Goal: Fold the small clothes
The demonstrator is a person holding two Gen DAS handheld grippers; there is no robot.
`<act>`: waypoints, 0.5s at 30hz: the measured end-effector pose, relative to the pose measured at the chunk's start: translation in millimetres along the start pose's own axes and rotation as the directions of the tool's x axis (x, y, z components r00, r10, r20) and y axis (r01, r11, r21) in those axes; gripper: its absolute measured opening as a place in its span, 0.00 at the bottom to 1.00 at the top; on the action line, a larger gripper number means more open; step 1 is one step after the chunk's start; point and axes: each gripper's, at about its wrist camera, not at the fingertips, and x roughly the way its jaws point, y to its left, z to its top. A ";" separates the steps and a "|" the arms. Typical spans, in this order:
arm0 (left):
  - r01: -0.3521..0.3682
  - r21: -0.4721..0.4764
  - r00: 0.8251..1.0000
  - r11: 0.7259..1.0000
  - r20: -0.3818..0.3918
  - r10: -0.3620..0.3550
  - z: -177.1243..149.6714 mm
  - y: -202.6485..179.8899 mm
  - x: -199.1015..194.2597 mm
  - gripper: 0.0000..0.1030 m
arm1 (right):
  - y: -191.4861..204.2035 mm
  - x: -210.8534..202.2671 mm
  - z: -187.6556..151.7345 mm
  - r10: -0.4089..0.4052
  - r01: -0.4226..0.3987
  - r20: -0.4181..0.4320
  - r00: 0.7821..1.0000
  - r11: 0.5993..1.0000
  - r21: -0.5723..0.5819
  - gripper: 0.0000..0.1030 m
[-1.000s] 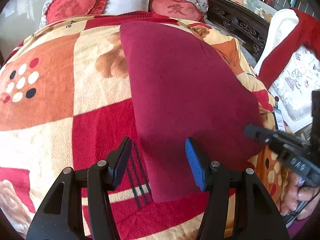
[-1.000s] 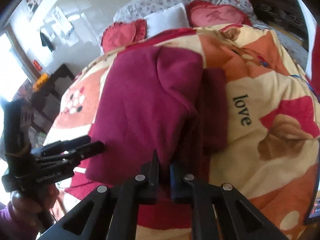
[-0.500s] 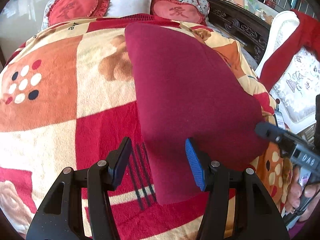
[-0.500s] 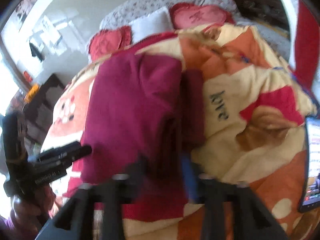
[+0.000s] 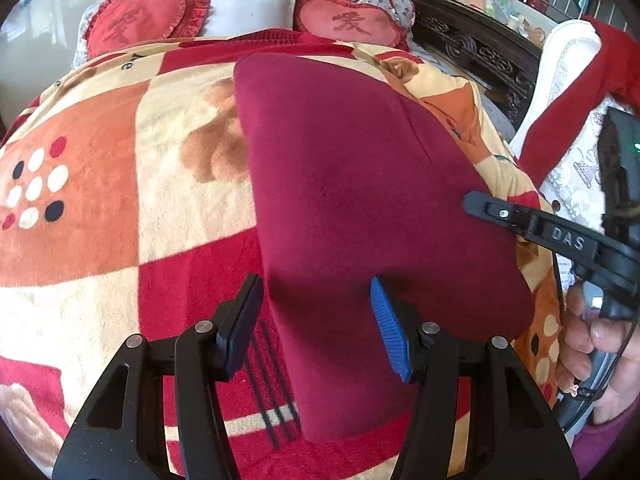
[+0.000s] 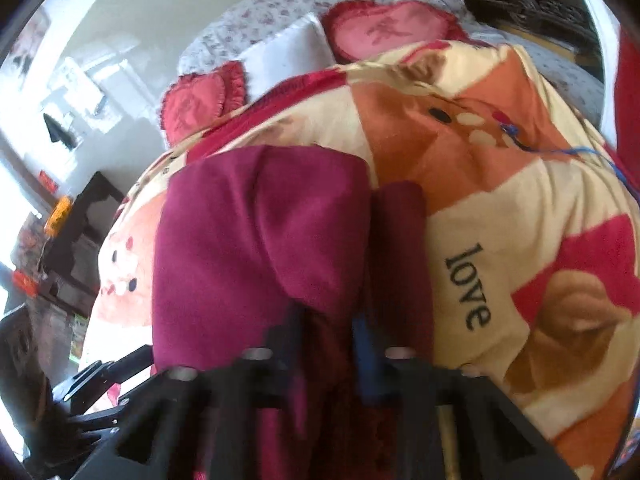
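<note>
A dark red garment [image 5: 352, 184] lies folded lengthwise on the patterned blanket [image 5: 100, 200]. My left gripper [image 5: 316, 292] hovers open over the garment's near edge, its pads apart and touching nothing. In the right wrist view the same garment [image 6: 248, 240] shows a raised fold running toward the camera. My right gripper [image 6: 326, 320] is blurred and its jaws are closing, with bunched red cloth filling the gap between them. From the left wrist view the right gripper [image 5: 476, 204] reaches in at the garment's right edge.
Two red heart cushions [image 5: 132, 24] and a white pillow [image 5: 248, 8] lie at the head of the bed. Dark carved wood furniture [image 5: 480, 52] and a white chair with red cloth [image 5: 568, 92] stand on the right. A thin blue cable [image 6: 560, 152] crosses the blanket.
My right gripper opened, shifted along the garment's right edge and is closing again on the fold. The left gripper kept still and open.
</note>
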 end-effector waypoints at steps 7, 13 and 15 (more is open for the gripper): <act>0.063 -0.033 0.998 0.997 -0.007 -0.063 12.7 2.8 11.1 0.59 | -22.9 7.8 -11.0 -0.067 0.067 -0.002 0.998 0.998 0.013 0.07; 0.121 -0.095 0.993 0.988 0.001 -0.121 22.8 14.2 19.7 0.66 | -37.0 -10.7 1.0 -0.017 0.007 0.138 0.990 0.997 0.073 0.80; 0.137 -0.099 0.991 0.986 0.006 -0.137 25.6 15.5 23.3 0.70 | -45.9 -4.4 5.2 0.043 -0.058 0.143 0.989 0.994 0.097 0.80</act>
